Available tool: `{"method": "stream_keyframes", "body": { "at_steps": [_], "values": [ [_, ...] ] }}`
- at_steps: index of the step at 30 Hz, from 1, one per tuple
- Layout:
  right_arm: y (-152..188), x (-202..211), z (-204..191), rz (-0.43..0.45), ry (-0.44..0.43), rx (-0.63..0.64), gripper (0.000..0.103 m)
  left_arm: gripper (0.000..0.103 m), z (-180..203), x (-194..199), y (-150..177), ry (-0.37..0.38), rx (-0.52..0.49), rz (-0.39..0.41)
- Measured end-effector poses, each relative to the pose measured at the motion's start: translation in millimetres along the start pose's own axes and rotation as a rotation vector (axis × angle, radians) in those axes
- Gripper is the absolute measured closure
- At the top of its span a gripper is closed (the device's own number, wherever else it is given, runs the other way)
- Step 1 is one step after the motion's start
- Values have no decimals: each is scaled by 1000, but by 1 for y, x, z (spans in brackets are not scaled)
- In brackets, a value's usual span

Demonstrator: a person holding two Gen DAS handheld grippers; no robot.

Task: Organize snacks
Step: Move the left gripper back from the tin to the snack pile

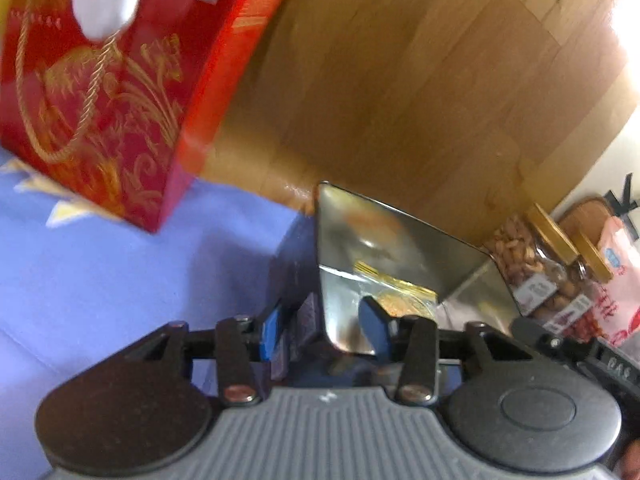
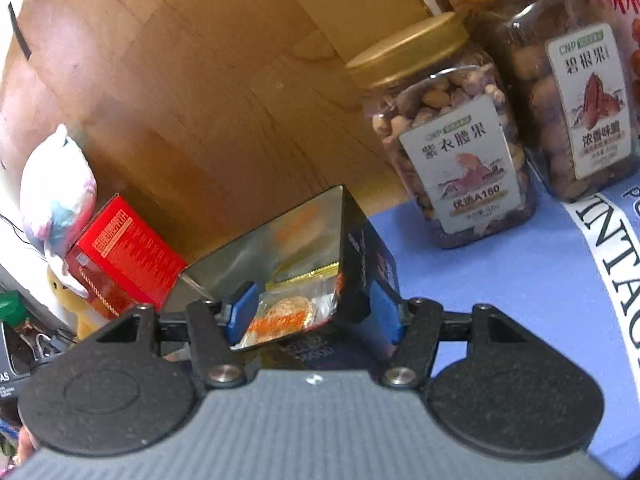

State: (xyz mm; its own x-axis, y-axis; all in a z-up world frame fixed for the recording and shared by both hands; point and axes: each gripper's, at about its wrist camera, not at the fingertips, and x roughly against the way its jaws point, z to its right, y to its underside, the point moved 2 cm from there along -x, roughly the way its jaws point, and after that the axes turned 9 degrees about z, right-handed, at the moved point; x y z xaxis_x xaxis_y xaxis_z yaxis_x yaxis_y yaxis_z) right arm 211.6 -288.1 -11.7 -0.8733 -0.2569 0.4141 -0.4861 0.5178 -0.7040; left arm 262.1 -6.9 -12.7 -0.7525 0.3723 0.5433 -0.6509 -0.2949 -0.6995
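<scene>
A dark blue snack box (image 1: pixel 294 276) with a shiny silver inside stands open on the blue cloth; gold-wrapped snacks (image 1: pixel 400 300) lie in it. My left gripper (image 1: pixel 326 330) is shut on the box's left wall, one pad outside, one inside. My right gripper (image 2: pixel 316 314) is shut on the same box's (image 2: pixel 360 268) right wall; the snacks (image 2: pixel 288 312) show between its fingers. Two gold-lidded nut jars (image 2: pixel 448 136) (image 2: pixel 576 92) stand to the right.
A red gift bag (image 1: pixel 108 92) with gold rope handles stands at the left on the blue cloth (image 1: pixel 100 300). A wooden board (image 1: pixel 400 80) is behind. A red box (image 2: pixel 120 256) and a plush toy (image 2: pixel 56 192) sit at the left. A pink snack bag (image 1: pixel 616 276) stands beyond the jars (image 1: pixel 536 268).
</scene>
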Motion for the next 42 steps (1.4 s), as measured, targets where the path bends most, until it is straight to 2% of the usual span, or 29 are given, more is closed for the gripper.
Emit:
{"method": "stream_keyframes", "body": {
  "at_steps": [3, 8, 12, 16, 18, 20, 24, 29, 32, 35, 38, 42],
  "values": [
    [9, 11, -11, -8, 6, 35, 33, 62, 9, 4, 2, -45, -67, 0],
    [22, 29, -15, 7, 6, 72, 33, 60, 12, 15, 13, -30, -91, 10],
    [25, 57, -13, 77, 43, 108, 33, 55, -5, 52, 9, -47, -69, 97],
    [48, 82, -13, 53, 29, 191, 41, 55, -18, 87, 28, -2, -68, 128],
    [56, 83, -13, 26, 38, 221, 50, 55, -20, 92, 43, 3, -101, 112],
    [59, 81, -12, 8, 22, 202, 53, 55, -25, 92, 59, -17, -112, 94],
    [61, 67, -25, -45, -56, 161, 55, 56, -40, 93, 77, -3, -22, 36],
    [72, 35, -46, -101, -63, 176, 55, 56, -28, 93, 95, 9, -28, 10],
    [91, 36, -50, -157, -98, 160, 55, 56, -15, 105, 106, 65, -64, -19],
    [98, 63, -60, -103, -101, 257, 53, 53, -5, 120, 117, 103, -112, -27],
    [87, 99, -61, 24, -107, 273, 53, 51, -15, 139, 106, 116, -83, 25],
    [80, 116, -54, 44, -103, 291, 54, 50, -27, 155, 86, 95, -46, 90]
  ]
}}
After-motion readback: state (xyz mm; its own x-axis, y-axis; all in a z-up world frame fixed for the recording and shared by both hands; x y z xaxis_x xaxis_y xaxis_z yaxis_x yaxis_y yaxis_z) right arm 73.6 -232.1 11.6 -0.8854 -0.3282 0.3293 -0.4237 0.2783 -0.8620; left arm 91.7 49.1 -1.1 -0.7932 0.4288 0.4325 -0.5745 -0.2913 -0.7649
